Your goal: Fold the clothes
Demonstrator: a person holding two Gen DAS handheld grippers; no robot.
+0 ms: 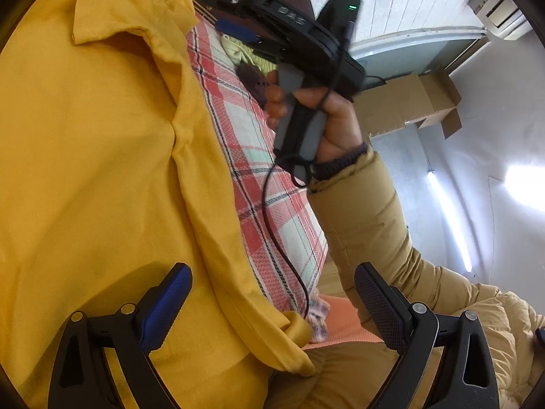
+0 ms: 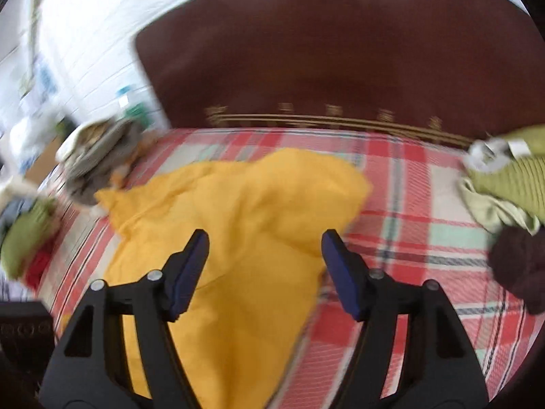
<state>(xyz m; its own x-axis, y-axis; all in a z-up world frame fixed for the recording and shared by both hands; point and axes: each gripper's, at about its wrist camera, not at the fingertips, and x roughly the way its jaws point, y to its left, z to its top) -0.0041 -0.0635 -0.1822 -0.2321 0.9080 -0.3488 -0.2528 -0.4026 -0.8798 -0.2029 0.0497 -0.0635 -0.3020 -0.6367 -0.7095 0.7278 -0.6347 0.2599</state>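
The bed (image 2: 425, 184), covered in a red, white and mint plaid sheet, carried everything, with a dark wooden headboard (image 2: 323, 68) along its far edge. Across the middle of the bed and down toward its near edge lay the yellow polo shirt (image 2: 238, 221), rumpled and bunched, not flat and not in any clean fold; its collar (image 1: 102, 17) showed turned out in the left wrist view, and a rolled hem or sleeve end (image 1: 289, 347) drooped at the bed's near edge. Other clothes sat in heaps: a grey bundle (image 2: 98, 156) toward the far left corner, green and pale garments (image 2: 507, 184) with a dark maroon piece (image 2: 521, 272) at the right edge.

By its drape, the shirt looked to be light, soft knit cotton, limp rather than stiff, not slippery and not fragile. It would likely sag and crease wherever it was lifted, so a pinch on a single layer at a seam seemed best: the shoulder seams beside the collar, or the hem corners, where doubled cloth gives the pads something to bite.

The left gripper (image 1: 272, 306) had its fingers spread wide, holding nothing, over the shirt's near part. The right gripper (image 2: 265, 269), held in a hand (image 1: 327, 126) with a tan padded sleeve, hovered over the shirt, its fingers wide apart and empty too.
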